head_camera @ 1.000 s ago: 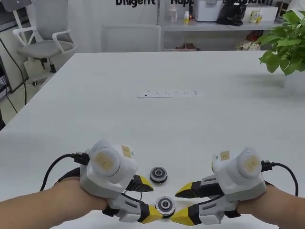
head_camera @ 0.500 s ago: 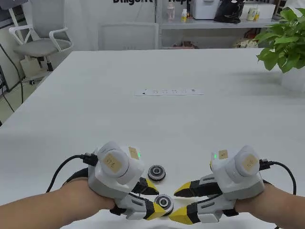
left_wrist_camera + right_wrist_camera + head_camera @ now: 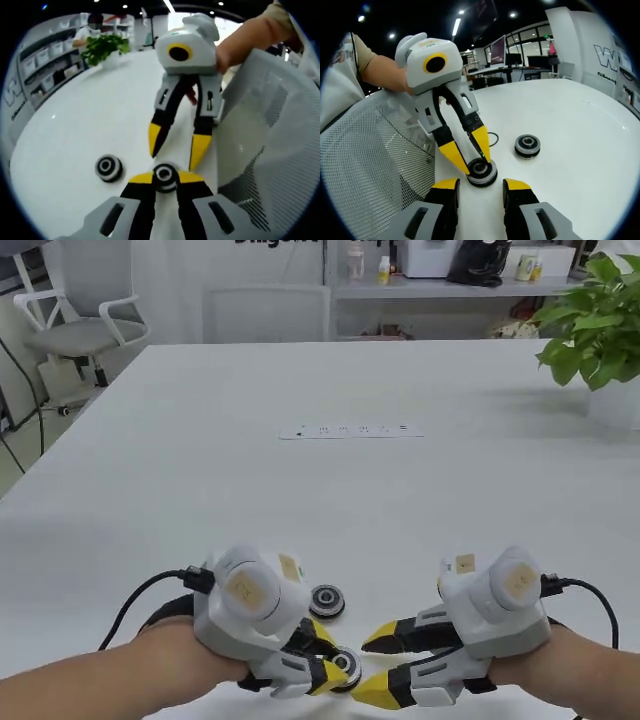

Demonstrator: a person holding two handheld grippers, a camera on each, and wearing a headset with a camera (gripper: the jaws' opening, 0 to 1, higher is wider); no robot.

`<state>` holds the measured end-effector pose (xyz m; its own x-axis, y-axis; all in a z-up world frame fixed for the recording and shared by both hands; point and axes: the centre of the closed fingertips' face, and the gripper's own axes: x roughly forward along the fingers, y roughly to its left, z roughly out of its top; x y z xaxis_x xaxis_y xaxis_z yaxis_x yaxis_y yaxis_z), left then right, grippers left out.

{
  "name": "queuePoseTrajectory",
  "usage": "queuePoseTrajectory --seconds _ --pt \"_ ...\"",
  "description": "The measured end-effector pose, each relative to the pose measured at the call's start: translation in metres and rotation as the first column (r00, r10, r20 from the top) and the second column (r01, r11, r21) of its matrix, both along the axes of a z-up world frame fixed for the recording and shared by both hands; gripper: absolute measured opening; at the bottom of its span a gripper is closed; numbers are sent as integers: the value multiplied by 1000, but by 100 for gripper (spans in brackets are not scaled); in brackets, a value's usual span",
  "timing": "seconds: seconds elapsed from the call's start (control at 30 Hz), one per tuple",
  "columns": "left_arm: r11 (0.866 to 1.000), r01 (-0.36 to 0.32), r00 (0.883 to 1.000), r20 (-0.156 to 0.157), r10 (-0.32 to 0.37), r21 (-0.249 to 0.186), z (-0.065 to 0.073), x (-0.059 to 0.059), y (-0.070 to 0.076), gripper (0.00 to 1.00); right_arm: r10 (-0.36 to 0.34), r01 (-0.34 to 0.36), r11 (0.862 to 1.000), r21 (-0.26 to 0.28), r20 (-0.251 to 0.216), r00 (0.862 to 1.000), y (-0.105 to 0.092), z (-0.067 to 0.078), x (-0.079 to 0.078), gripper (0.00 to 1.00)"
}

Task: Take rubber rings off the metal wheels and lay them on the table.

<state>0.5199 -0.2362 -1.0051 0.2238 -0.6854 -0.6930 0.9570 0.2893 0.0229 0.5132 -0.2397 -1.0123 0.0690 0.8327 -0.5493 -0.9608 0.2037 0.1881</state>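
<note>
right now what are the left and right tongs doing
left tongs: closed on the metal wheel
right tongs: open, holding nothing

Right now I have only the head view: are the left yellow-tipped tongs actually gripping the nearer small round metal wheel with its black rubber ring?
Observer: Yes; the left gripper view shows the left tongs pinching that nearer wheel between both yellow tips.
Reviewer: And the right tongs?
Observer: The right gripper view shows the right tongs open, with the wheel just ahead of their tips.
</note>
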Motion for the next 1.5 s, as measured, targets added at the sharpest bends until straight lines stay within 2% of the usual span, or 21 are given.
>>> queuePoseTrajectory --seconds 0.27,0.57,0.93,1.13,1.5 --pt "1000 -10 1000 15 10 -10 -2 3 0 14 0 0 1000 -1 -7 1000 2 -4 2 30" --pt "999 -22 1000 16 23 -25 -2 5 -2 14 28 -28 1000 -13 -1 1000 8 -8 0 25" --pt "999 -24 999 23 25 -28 -1 5 -1 14 35 -34 999 -31 43 998 1 -9 0 18" --pt "999 -29 999 23 30 -29 0 4 -1 13 33 -31 999 -36 47 998 -2 -9 1 13" --pt "999 -41 999 22 42 -31 0 3 -1 13 40 -37 998 -45 57 998 -1 -9 1 12"
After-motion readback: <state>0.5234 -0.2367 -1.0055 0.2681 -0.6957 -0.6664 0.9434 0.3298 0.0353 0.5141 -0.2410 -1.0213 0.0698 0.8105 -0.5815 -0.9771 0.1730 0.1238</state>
